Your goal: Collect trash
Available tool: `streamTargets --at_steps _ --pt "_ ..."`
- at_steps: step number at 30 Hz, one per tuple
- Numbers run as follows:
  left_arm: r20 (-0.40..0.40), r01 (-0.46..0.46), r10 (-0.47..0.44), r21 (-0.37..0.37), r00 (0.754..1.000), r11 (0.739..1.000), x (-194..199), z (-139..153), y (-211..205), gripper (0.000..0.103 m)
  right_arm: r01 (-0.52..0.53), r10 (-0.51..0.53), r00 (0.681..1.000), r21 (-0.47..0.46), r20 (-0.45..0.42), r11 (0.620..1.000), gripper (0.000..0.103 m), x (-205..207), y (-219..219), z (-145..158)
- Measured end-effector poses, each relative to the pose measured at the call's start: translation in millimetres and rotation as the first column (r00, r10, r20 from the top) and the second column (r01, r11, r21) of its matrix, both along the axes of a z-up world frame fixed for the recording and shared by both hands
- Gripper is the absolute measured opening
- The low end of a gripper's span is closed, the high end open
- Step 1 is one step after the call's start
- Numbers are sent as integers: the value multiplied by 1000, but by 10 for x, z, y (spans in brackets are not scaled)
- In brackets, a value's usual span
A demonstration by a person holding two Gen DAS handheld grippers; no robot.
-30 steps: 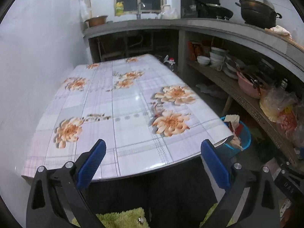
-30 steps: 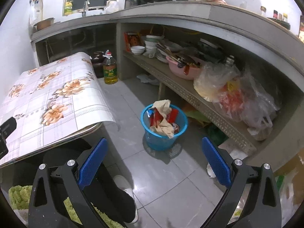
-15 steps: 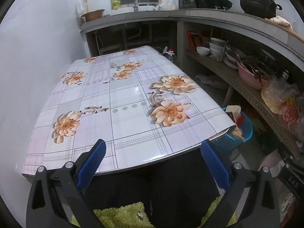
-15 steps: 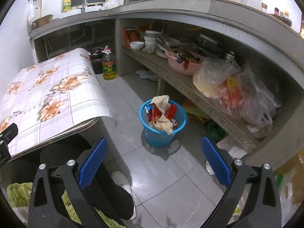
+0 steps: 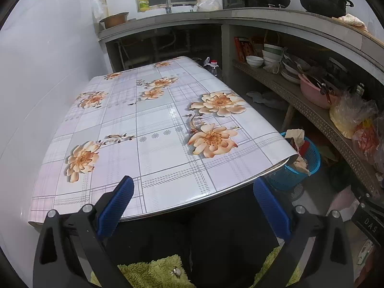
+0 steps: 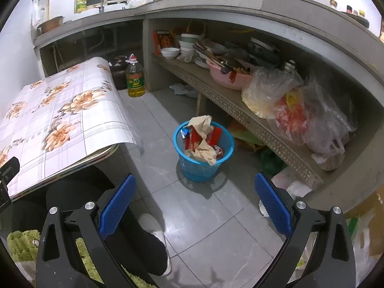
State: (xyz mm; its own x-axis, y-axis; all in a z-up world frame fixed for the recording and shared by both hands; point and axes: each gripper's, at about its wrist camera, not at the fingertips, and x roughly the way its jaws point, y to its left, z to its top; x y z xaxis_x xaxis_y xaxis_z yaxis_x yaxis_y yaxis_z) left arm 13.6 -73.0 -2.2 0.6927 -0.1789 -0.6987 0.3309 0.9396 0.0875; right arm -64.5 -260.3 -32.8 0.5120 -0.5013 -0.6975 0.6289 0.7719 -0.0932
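Both grippers, left gripper (image 5: 193, 200) and right gripper (image 6: 195, 198), spread, empty. Floral table (image 5: 153, 129) bare; blue basket (image 6: 204, 168) full. Scan floor before retreating.

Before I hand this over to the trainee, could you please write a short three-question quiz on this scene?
1. True or false: the blue basket stands on the table.
2. Which best describes the right tongs? A: shut on a wrapper; B: open and holding nothing; C: out of view.
3. Fill in: the oil bottle stands on the ____ beside the table's far end.

Key: 1 false, it stands on the floor with trash in it; 2 B; 3 floor.
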Motion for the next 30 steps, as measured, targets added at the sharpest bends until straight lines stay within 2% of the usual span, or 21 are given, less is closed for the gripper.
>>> streamTargets --at_steps 30 --pt "-2 9 -9 11 1000 1000 -9 -11 -28 98 4 -4 1000 0 1 1000 95 -25 -40 -15"
